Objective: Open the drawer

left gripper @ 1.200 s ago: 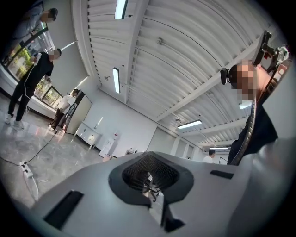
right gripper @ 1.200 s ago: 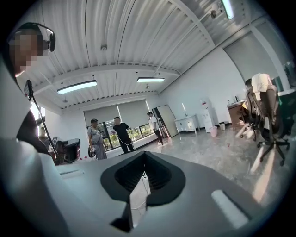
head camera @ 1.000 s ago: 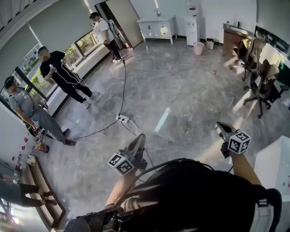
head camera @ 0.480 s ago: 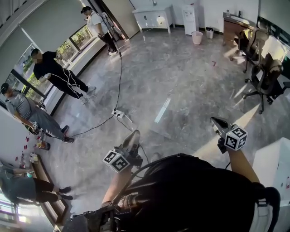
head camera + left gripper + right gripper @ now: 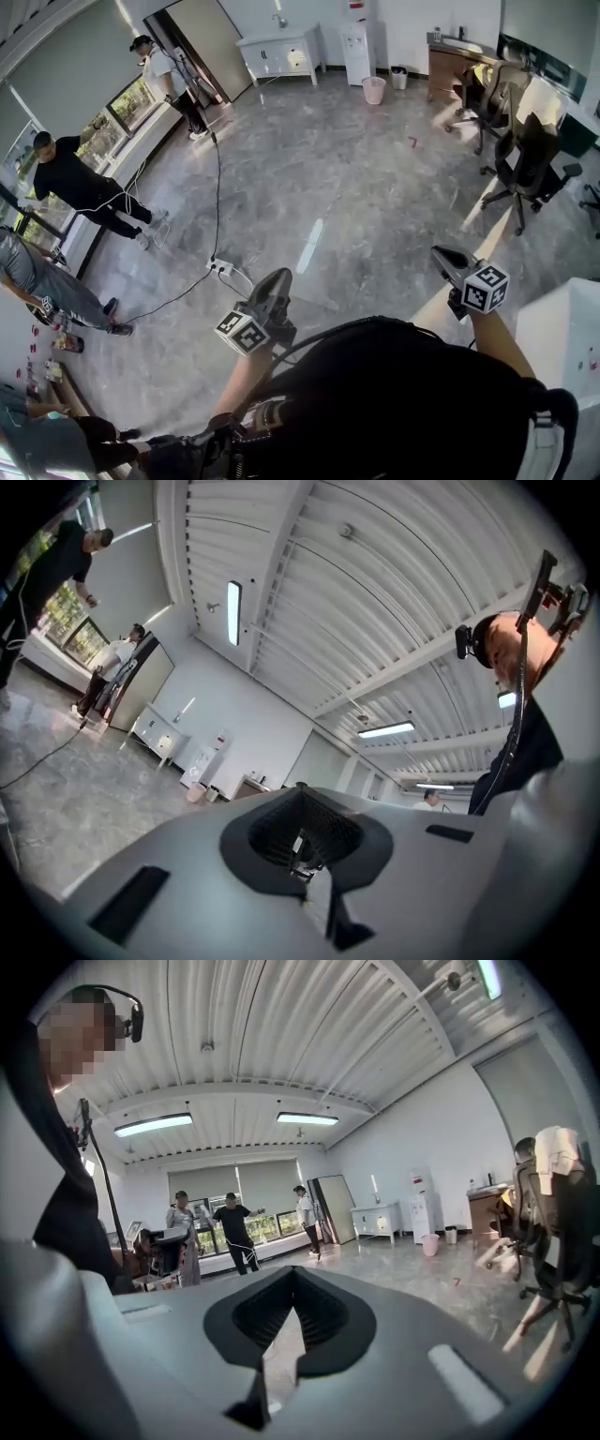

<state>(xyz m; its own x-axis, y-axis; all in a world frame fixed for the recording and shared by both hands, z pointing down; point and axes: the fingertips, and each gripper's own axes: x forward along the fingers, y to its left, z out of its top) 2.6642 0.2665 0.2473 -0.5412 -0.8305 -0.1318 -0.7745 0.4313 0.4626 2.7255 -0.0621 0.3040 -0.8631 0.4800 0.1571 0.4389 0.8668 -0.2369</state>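
Observation:
I cannot make out a drawer front in any view. A white unit (image 5: 562, 342) shows its top corner at the lower right of the head view, just right of my right gripper (image 5: 441, 256). A white cabinet (image 5: 281, 52) stands far off at the back wall. My left gripper (image 5: 278, 277) is held out over the bare floor. Both point away from me, jaws together, with nothing between them. In the left gripper view the left gripper (image 5: 302, 841) faces the ceiling and far wall. In the right gripper view the right gripper (image 5: 292, 1321) faces the room's far side.
A power strip (image 5: 220, 267) with a long black cable lies on the marble floor ahead of the left gripper. Office chairs (image 5: 520, 159) and a desk (image 5: 459, 56) stand at the right. People (image 5: 80, 183) stand by the windows at the left. A pink bin (image 5: 373, 89) sits near the back wall.
The whole room has slid left and down in the head view as I move. The people at the left have drifted toward the edge. Both grippers keep about the same place in the picture, still shut.

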